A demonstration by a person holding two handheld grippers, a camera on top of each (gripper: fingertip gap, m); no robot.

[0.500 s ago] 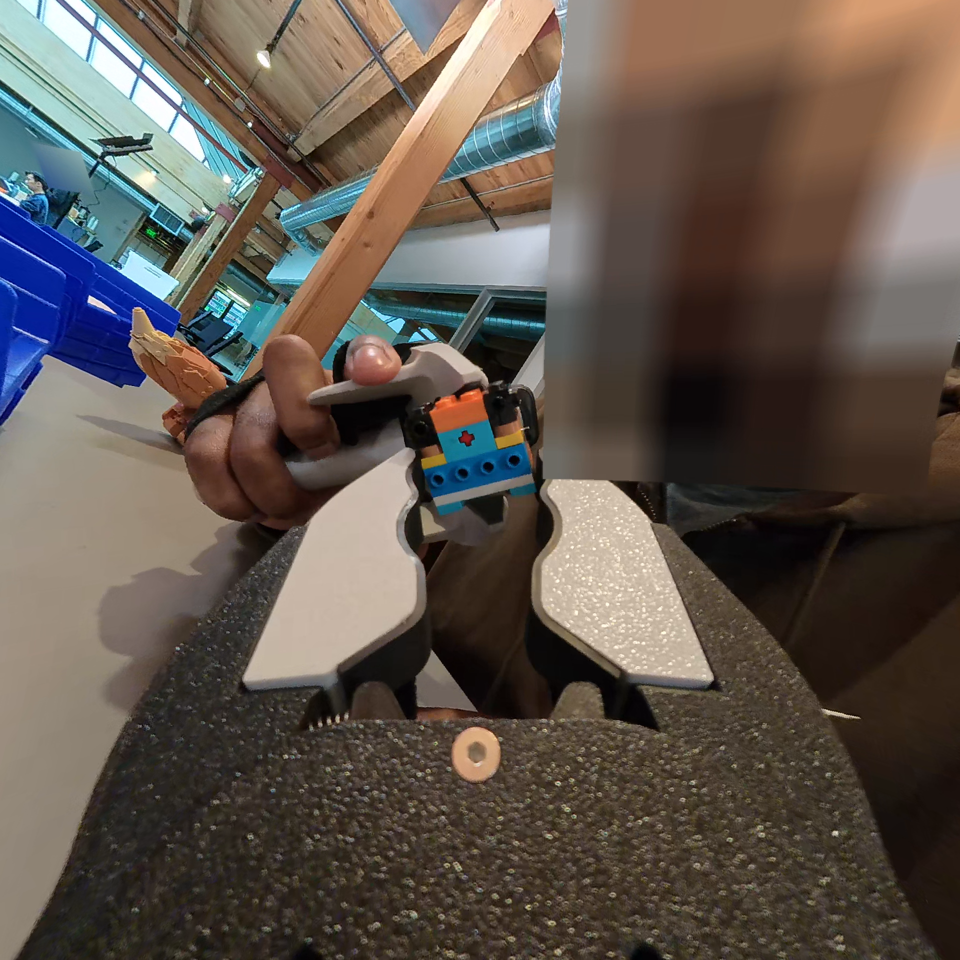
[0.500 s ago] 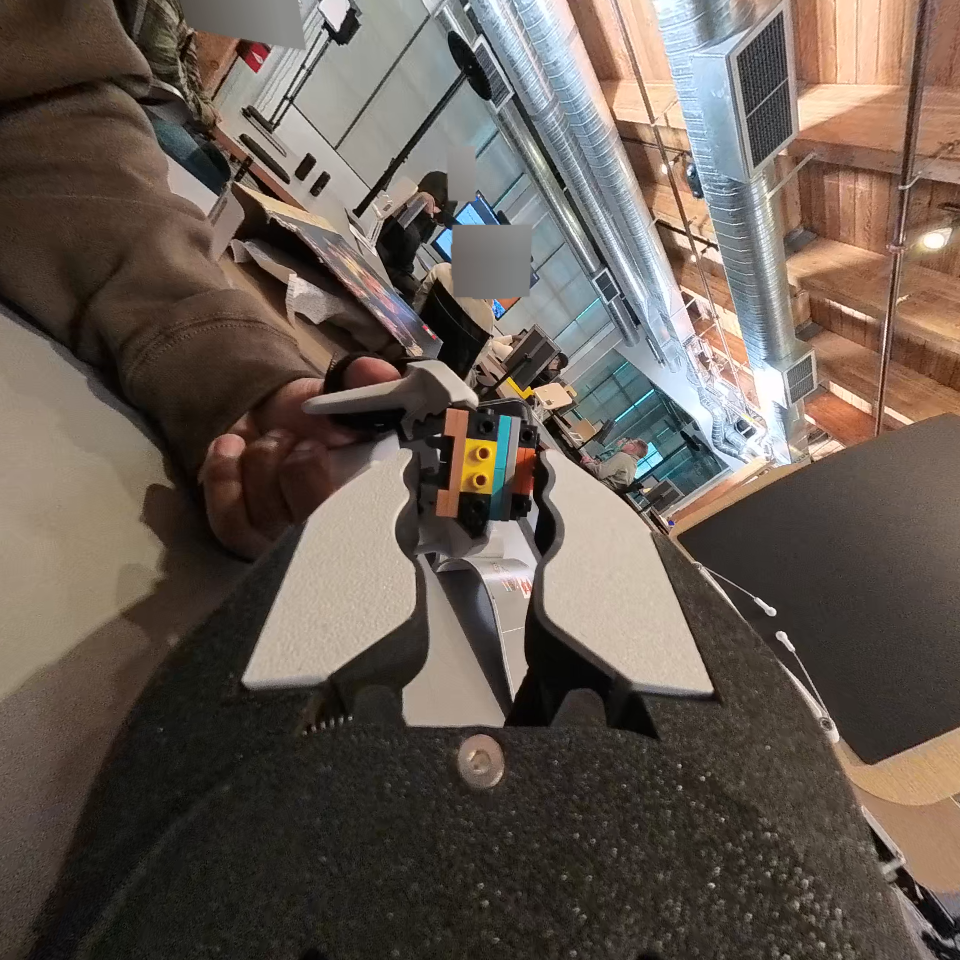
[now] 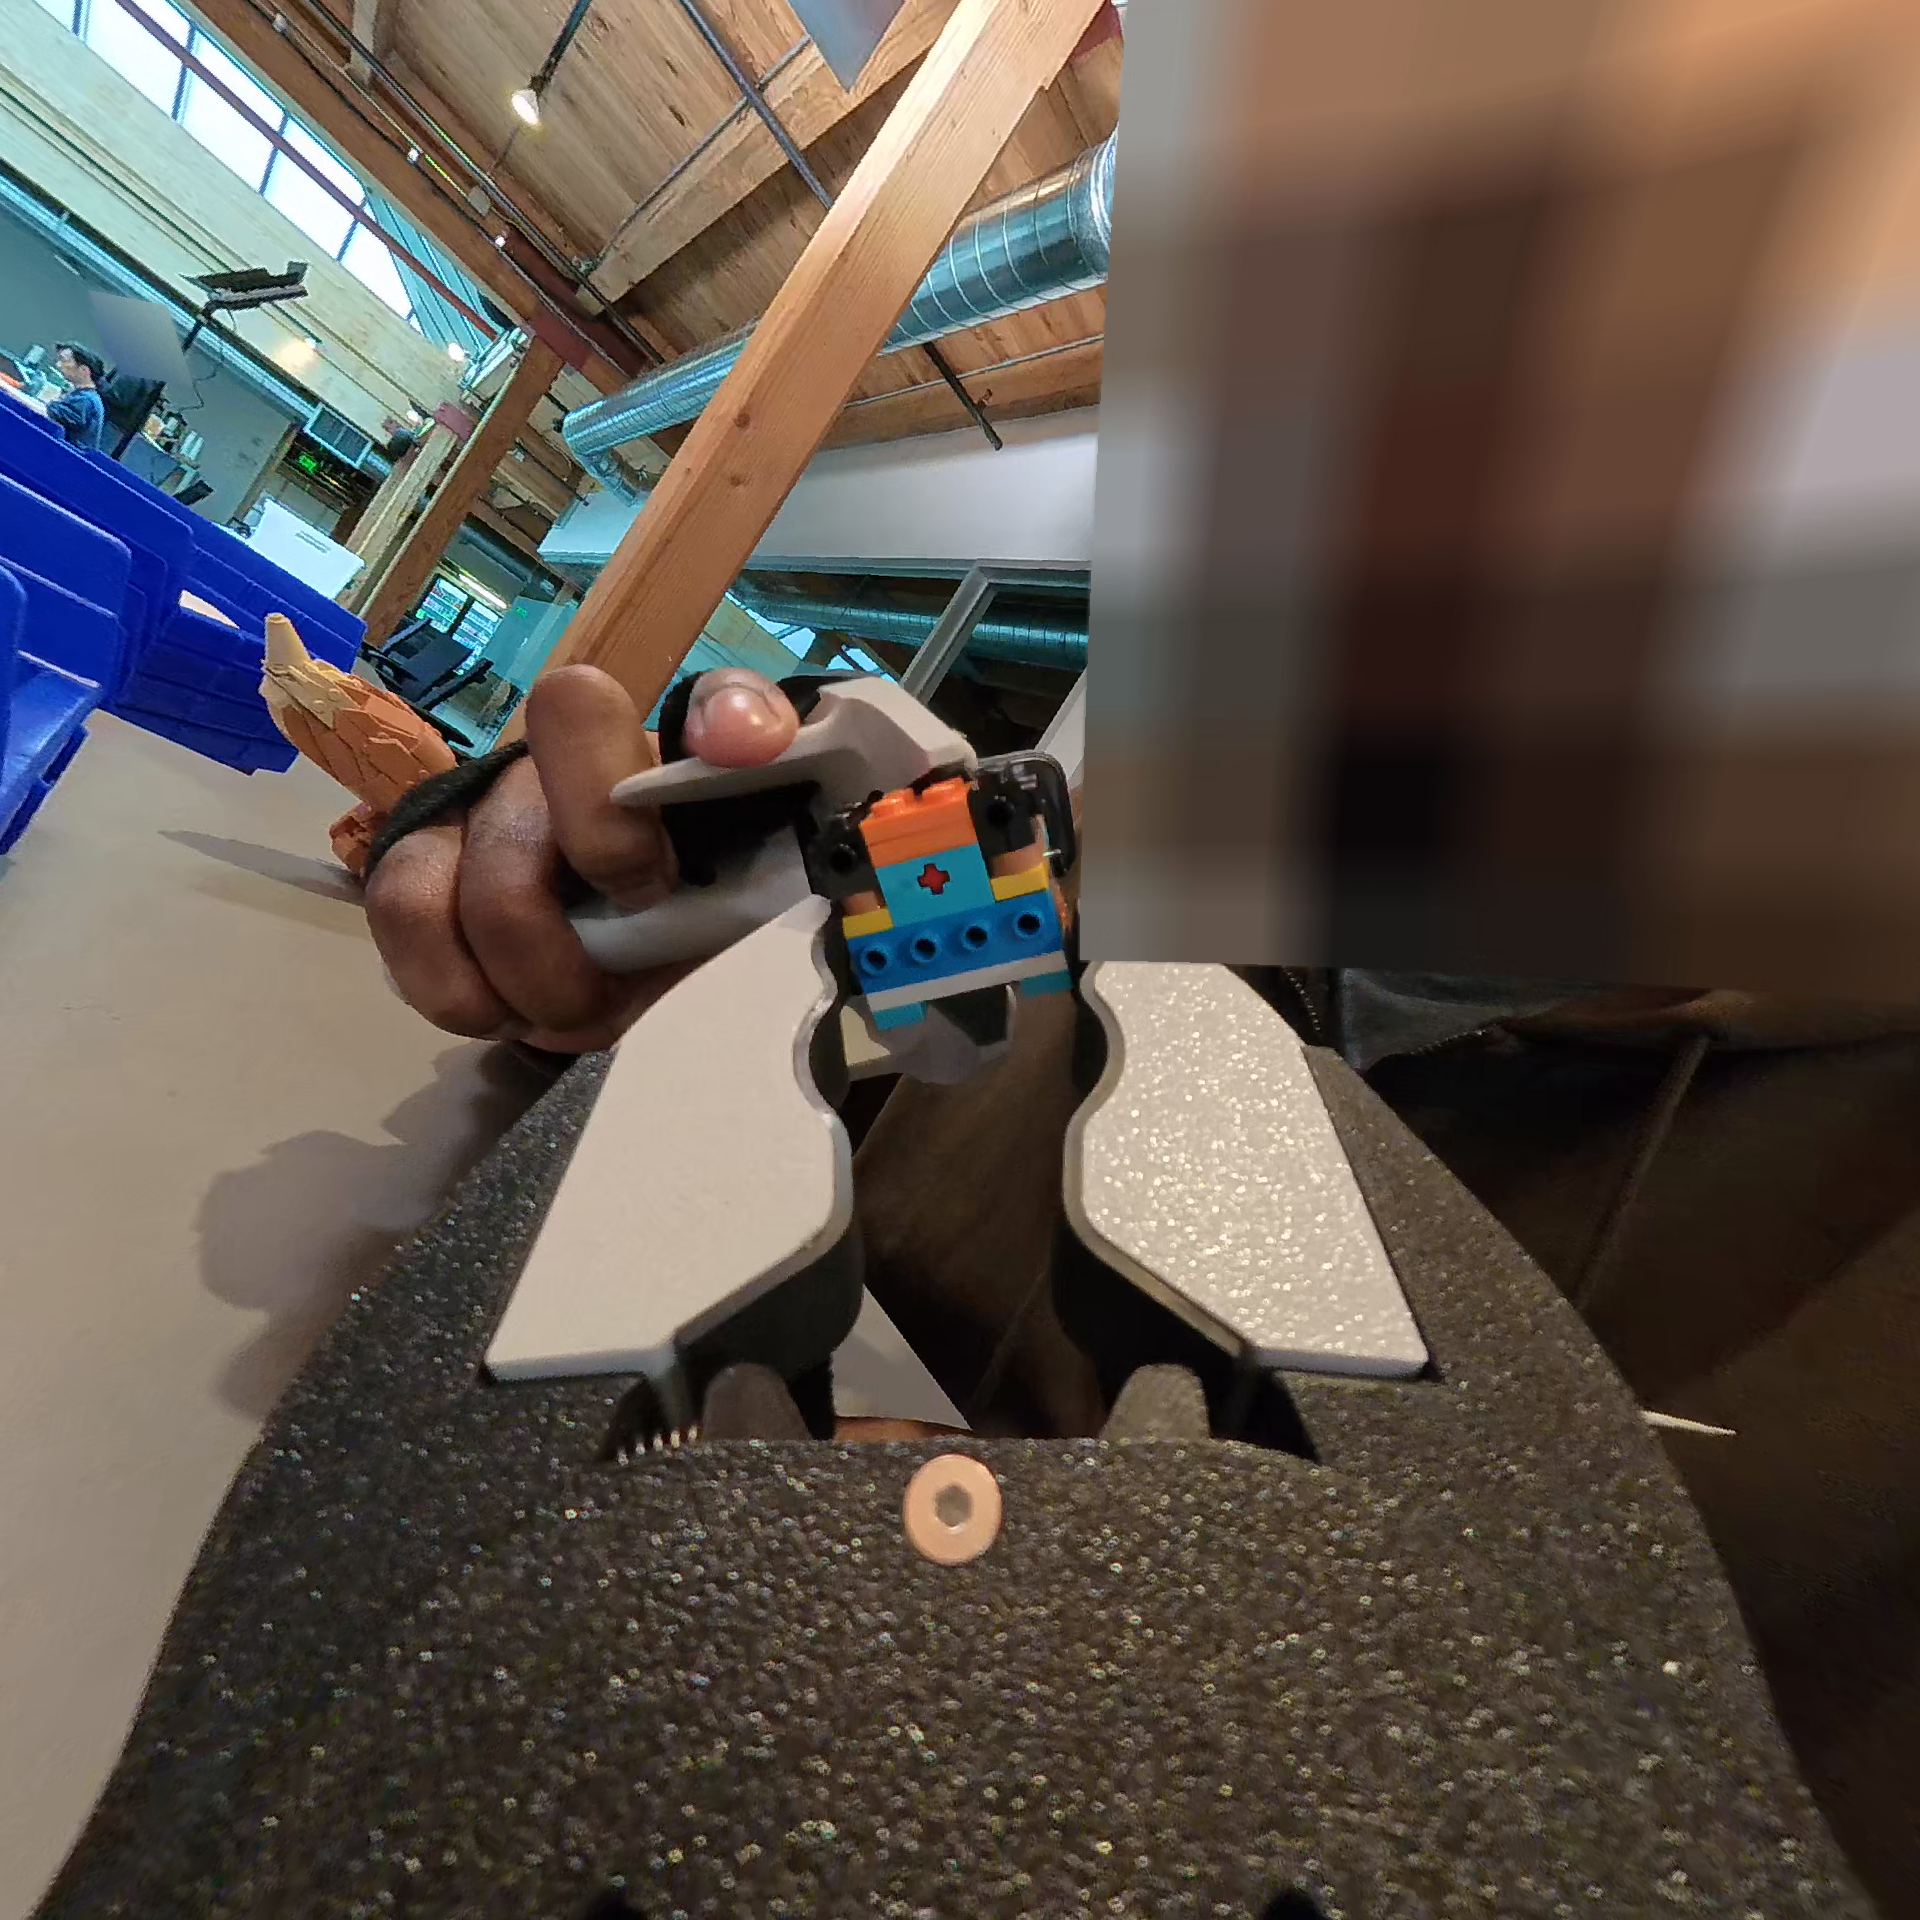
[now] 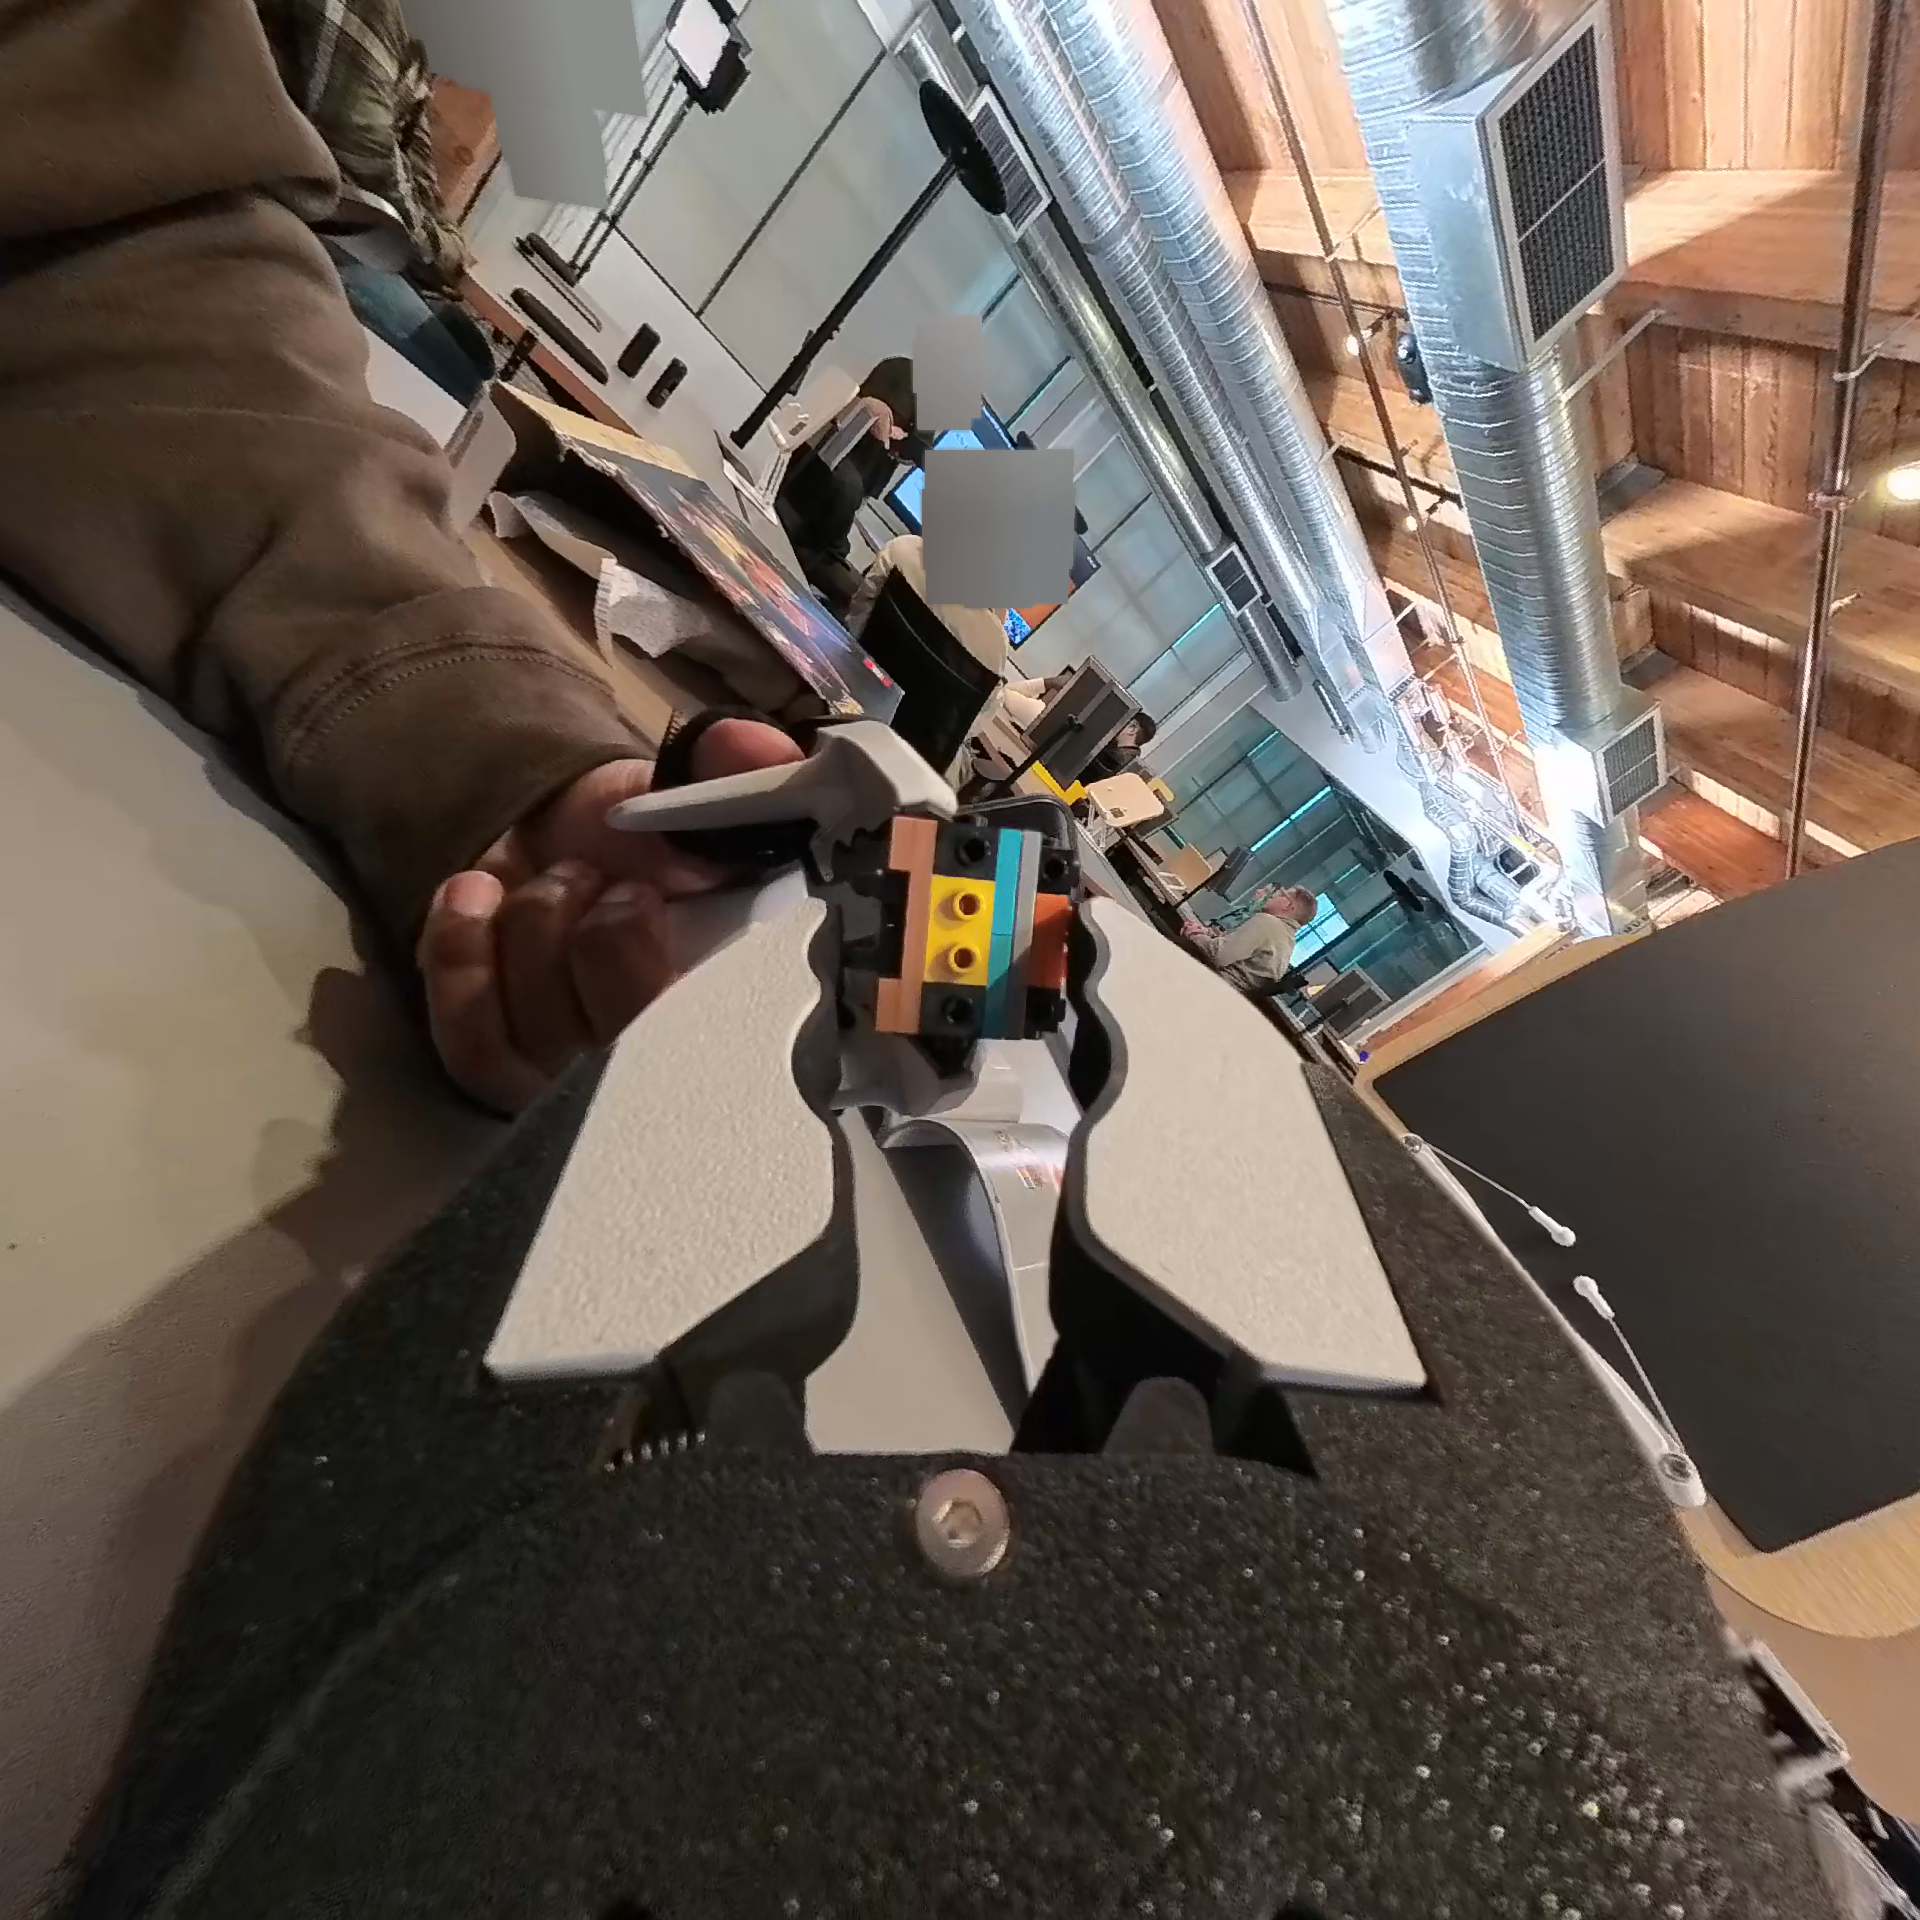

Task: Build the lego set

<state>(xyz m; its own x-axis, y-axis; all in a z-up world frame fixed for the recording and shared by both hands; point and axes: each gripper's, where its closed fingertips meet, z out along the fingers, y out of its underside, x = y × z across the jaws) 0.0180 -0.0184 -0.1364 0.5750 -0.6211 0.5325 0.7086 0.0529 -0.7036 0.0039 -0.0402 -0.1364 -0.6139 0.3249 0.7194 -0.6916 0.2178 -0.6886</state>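
1. Well, I see a pale grey-beige table (image 3: 125,1039) in a tall workshop hall with a slanting wooden beam (image 3: 790,364) and silver ducts (image 4: 1164,312) under a plank ceiling.
2. Blue bins (image 3: 94,603) stand at the table's far left, and near them an orange-tan brick model (image 3: 343,727) shows behind the person's right hand (image 3: 488,904).
3. My left gripper (image 3: 951,966) is clenched on the lego build (image 3: 951,914), which is held above the table between both tools.
4. My right gripper (image 4: 951,935) grasps the same build crosswise to the left one, so 4 fingers meet around it.
5. From the left wrist view, the build stands nearly upright, tipped slightly: orange bricks on top, a light-blue tile with a red cross, then a blue row of 4 holes.
6. It is a compact block, so I cannot tell a long axis.
7. Only the right wrist view shows the studded side: 2 yellow studs facing the camera, between a brown strip and a teal strip that run vertically.
8. That view also shows the left hand (image 4: 540,945) in a brown sleeve (image 4: 260,520), a torn printed box (image 4: 727,561) and a black panel (image 4: 1662,1195).
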